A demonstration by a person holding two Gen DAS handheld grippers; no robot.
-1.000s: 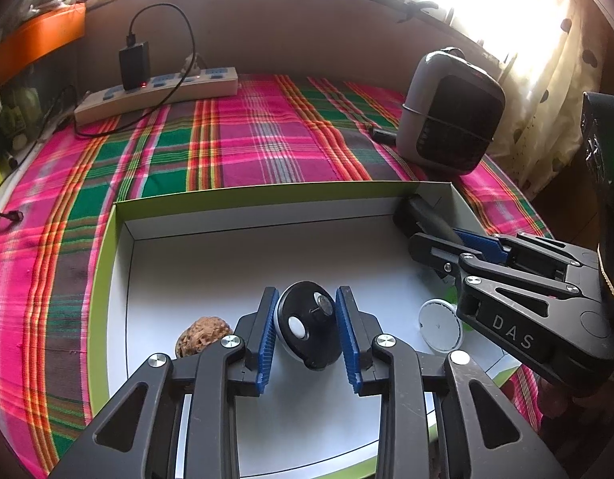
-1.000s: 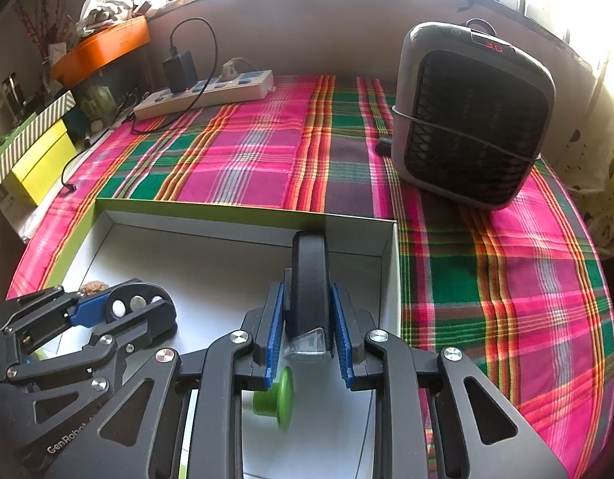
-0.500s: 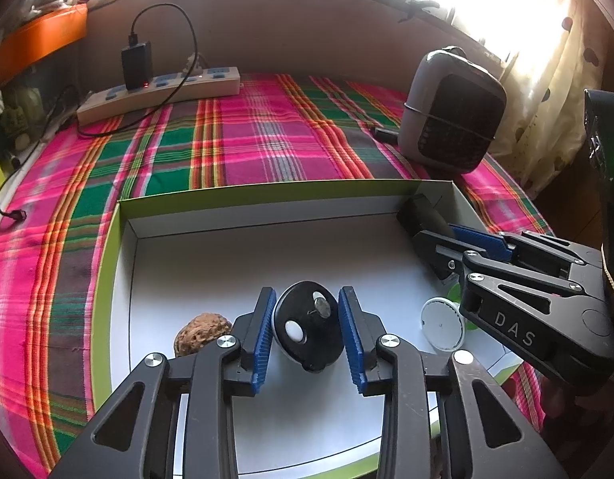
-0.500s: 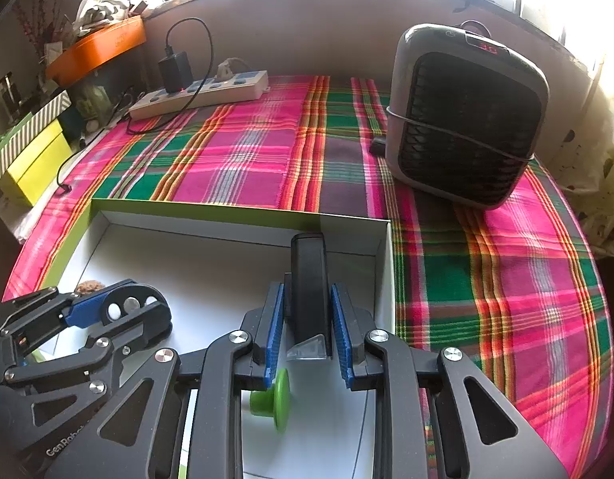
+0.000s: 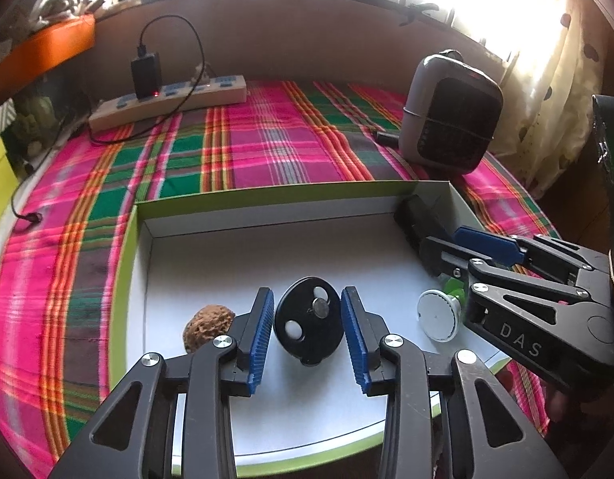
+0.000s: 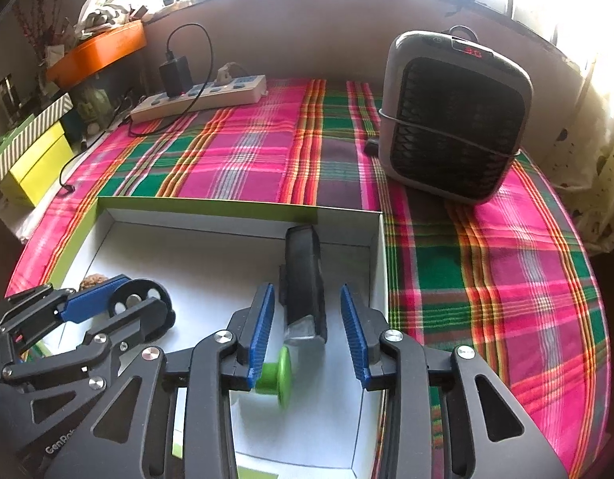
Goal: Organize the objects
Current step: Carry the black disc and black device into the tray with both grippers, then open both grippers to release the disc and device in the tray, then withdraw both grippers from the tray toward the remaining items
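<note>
A shallow white box with a green rim (image 5: 243, 196) lies on the plaid cloth. My left gripper (image 5: 307, 324) is open, its blue pads either side of a round black disc (image 5: 308, 321) that rests on the box floor. A brown walnut (image 5: 206, 325) lies to its left. My right gripper (image 6: 307, 329) is open around a long black device (image 6: 303, 279) lying by the box's right wall (image 6: 380, 263). A green spool with a white end (image 6: 277, 375) lies under it; it also shows in the left wrist view (image 5: 438, 315).
A grey fan heater (image 6: 452, 115) stands on the cloth behind the box to the right. A power strip with a black charger (image 5: 167, 97) lies along the back wall. Yellow boxes (image 6: 35, 163) and an orange tray (image 6: 99, 50) sit at far left.
Both grippers have opened: the left let go of the black disc, the right let go of the black device. Both objects now rest on the box floor.
</note>
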